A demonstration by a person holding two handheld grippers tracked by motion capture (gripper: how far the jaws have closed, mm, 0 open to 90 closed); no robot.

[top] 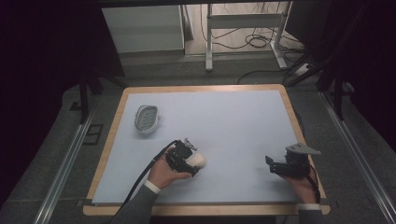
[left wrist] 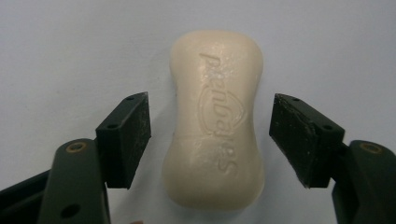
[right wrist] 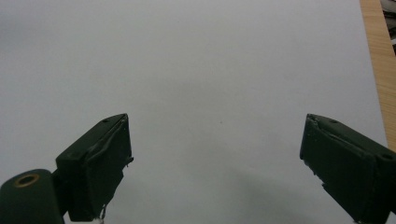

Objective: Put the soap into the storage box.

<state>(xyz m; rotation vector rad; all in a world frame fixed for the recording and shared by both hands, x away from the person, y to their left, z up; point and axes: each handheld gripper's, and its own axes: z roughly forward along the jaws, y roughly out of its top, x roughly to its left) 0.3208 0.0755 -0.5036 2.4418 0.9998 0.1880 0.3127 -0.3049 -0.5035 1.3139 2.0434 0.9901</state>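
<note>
Squarely between the parted left claw jaws, untouched: soap bar.

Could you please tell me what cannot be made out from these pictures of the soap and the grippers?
- Cream bar of soap, high view: mostly hidden by the left gripper.
- Soap's embossed word, left gripper view: upside down, too faint to read surely.
- Grey-white oval soap dish, high view: too small for detail.
- Right gripper: jaw bases cut off by the bottom edge.
</note>
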